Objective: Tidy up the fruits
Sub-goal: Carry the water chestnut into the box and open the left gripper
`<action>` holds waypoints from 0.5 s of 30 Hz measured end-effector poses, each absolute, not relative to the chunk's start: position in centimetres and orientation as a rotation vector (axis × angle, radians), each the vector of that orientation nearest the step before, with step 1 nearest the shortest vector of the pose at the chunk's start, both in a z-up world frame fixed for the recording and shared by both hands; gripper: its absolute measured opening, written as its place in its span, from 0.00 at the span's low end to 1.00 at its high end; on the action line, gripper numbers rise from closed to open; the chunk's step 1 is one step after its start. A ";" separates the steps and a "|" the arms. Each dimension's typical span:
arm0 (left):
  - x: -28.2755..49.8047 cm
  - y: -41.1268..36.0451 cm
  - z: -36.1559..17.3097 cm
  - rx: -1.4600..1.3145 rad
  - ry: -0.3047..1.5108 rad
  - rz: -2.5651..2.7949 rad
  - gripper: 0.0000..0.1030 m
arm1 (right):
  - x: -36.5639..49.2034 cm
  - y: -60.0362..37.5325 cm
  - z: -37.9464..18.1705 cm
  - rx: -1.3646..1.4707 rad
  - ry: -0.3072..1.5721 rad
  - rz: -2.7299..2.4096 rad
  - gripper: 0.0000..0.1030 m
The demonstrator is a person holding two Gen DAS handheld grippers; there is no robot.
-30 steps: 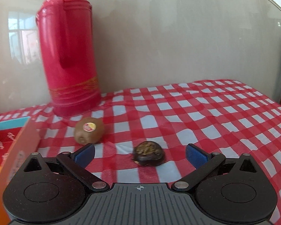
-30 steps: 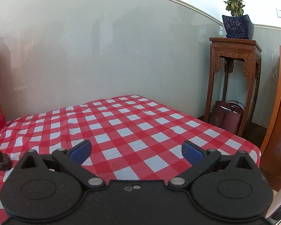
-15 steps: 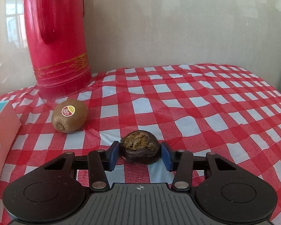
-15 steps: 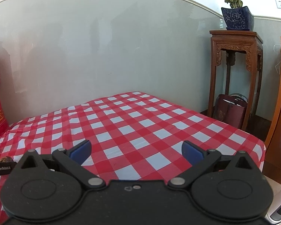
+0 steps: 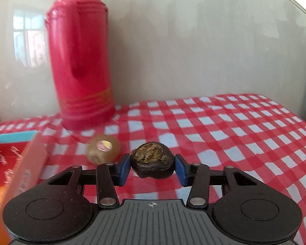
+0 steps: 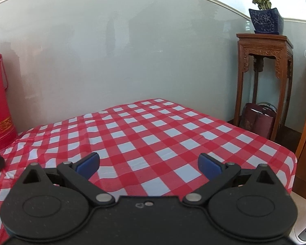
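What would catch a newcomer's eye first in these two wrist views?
Most striking is the dark round fruit pinched between the blue pads of the left claw, low in the left wrist view, over the red-and-white checked cloth. Behind it a tall red thermos stands by the wall, with a stickered kiwi lying on the cloth in front of it. The right claw is open over bare cloth.

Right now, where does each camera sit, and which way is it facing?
Left wrist: on the left gripper, facing the wall; blue pads clamp a dark fruit, kiwi and red thermos beyond.
Right wrist: on the open right gripper, facing the checkered tablecloth and wooden stand.
Shared: thermos, tablecloth, dark fruit.
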State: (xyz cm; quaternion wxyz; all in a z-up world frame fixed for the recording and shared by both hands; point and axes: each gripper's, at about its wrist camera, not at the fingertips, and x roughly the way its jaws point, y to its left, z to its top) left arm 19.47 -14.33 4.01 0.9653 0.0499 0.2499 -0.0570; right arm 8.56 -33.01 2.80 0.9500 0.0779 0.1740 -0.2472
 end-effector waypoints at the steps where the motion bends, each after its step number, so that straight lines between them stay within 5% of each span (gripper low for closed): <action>1: 19.1 -13.8 4.4 0.109 0.490 -0.102 0.45 | 8.6 -32.8 2.8 0.155 0.354 -0.496 0.94; 15: 16.8 0.0 6.5 0.057 0.463 0.197 0.45 | 10.1 -26.7 2.9 0.063 0.343 -0.366 0.94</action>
